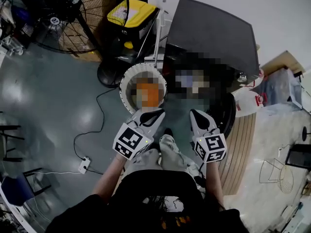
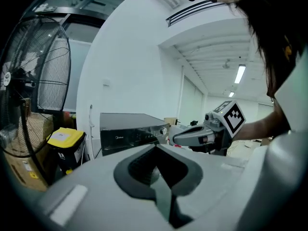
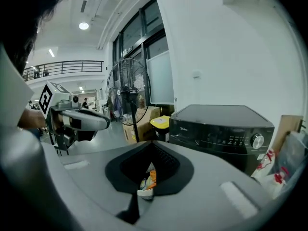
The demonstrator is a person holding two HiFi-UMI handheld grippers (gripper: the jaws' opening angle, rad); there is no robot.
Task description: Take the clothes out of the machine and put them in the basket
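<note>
A white round basket (image 1: 127,84) with orange clothes in it stands on the floor just beyond my left gripper (image 1: 154,112). The black washing machine (image 1: 214,33) stands behind it to the right, and its drum is not visible. My right gripper (image 1: 194,113) is level with the left one, in front of the machine. Both are held at waist height with jaws together and nothing between them. In the left gripper view the left gripper (image 2: 156,150) faces the machine (image 2: 130,134). In the right gripper view a bit of the basket (image 3: 146,181) shows past the right gripper (image 3: 153,144).
A large standing fan (image 1: 73,18) and a black bin with a yellow lid (image 1: 131,13) are at the back left. A power strip (image 1: 84,165) with a cable lies on the floor at the left. A wooden board (image 1: 243,144) and bags (image 1: 252,101) sit to the right.
</note>
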